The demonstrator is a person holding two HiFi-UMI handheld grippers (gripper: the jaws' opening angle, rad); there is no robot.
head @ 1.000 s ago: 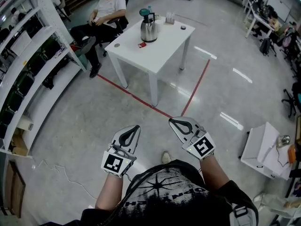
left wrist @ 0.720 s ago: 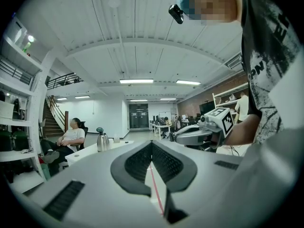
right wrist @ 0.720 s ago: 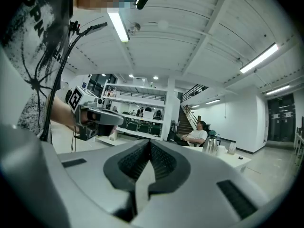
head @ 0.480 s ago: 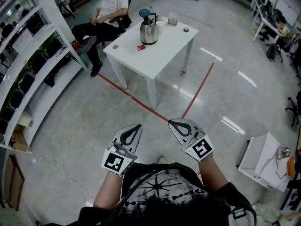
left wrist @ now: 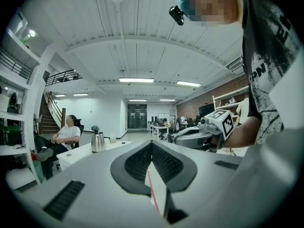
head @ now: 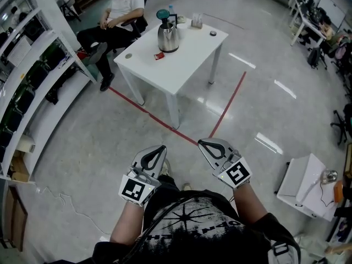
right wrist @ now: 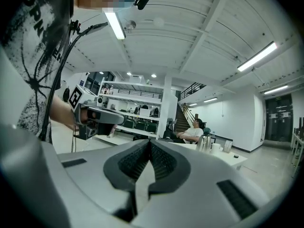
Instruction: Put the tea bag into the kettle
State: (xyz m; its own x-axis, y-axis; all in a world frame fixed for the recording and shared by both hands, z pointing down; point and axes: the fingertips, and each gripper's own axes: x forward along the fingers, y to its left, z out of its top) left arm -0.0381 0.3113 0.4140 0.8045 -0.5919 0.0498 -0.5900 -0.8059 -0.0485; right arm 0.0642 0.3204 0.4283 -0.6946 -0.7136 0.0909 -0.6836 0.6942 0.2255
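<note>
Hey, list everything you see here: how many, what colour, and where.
steel kettle with teal lid: one, silver, on the table's far side
small red tea bag: one, red, on the table near the kettle
square white table: one, white, ahead across the floor
red floor tape: two lines, red, meeting just ahead of the tools
seated person: one, white shirt, behind the table
white shelving: one run, white, left
left tool: one, grey, shut, empty
right tool: one, grey, shut, empty
</note>
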